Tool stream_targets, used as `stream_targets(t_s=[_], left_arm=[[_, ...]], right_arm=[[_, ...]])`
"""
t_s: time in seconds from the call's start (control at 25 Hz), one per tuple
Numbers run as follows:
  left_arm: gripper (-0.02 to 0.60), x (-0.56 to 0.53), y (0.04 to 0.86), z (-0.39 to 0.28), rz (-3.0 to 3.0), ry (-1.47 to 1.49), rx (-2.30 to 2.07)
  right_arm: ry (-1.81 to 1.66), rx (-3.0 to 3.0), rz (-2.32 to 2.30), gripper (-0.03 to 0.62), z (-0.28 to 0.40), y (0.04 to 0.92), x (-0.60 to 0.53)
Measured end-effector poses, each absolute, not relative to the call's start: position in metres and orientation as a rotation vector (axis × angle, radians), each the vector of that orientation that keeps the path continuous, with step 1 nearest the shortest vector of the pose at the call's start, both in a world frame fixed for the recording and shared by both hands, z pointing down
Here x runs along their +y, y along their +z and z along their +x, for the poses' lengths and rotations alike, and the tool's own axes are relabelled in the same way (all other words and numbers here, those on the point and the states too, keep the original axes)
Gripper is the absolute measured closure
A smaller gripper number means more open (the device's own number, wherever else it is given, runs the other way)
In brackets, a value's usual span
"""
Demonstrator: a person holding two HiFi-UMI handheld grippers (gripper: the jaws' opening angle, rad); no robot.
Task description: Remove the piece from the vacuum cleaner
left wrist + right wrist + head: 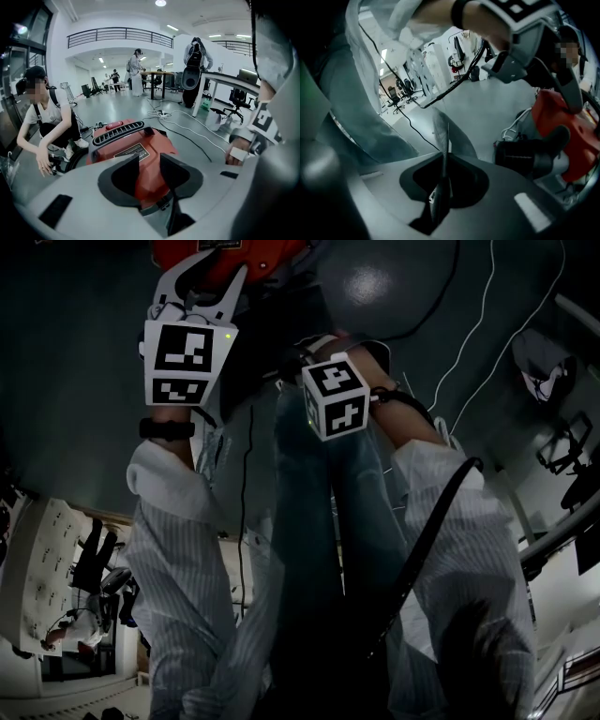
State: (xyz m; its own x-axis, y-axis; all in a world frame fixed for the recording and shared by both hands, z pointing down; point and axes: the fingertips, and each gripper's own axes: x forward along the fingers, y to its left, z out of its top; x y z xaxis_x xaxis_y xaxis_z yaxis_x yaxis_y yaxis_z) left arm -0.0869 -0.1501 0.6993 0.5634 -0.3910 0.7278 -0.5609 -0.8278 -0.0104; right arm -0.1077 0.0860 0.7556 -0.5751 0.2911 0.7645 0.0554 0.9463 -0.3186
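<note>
Striped white sleeves (178,549) fill the bottom of the head view, with blue jeans (314,521) between them. Both forearms reach away from the camera toward the red vacuum cleaner (124,143) on the grey floor (117,105).

In its own view the left gripper (150,164) has its jaws spread apart and holds nothing. It hangs over the vacuum cleaner's red body, which shows through the gap between the jaws. A black slotted grille (117,131) and a red button (114,125) run along the far edge of that body.

The right gripper (446,140) is clenched, with its jaws pressed together into one thin line, and I can see nothing between them. Its marker cube (335,397) sits beside the left gripper's cube in the head view. It points past the machine's side at the bare floor.

Seen from the right gripper view, a black ribbed piece (525,157) sticks out from the lower grey part of the vacuum cleaner, under the red shell. It is apart from both grippers.

A person (47,126) crouches on the floor just beside the vacuum cleaner, on the left of the left gripper view. White cables (187,126) trail across the floor behind the machine.
</note>
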Motion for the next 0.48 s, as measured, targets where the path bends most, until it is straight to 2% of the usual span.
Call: stream_targets(t_s=[0.28,0.32,0.44,0.48], left_arm=[[0.451,-0.145,0.687,-0.087,2.55,1.091,-0.835],[0.462,-0.143,0.677,-0.088,2.541,1.043,-0.853],[0.572,-0.131,0.626,-0.097,2.485,0.853,-0.947],[0.578,-0.127,0.603,-0.101,2.461,0.784,-0.99]], right_arm=[[0.579,-2.231,0.051,0.566,-0.102,0.741,0.097],[0.6,-2.248,0.101,0.566,-0.099,0.733,0.091],[0.659,-2.302,0.276,0.566,-0.081,0.69,0.071],[0.675,-2.32,0.339,0.566,-0.073,0.671,0.064]])
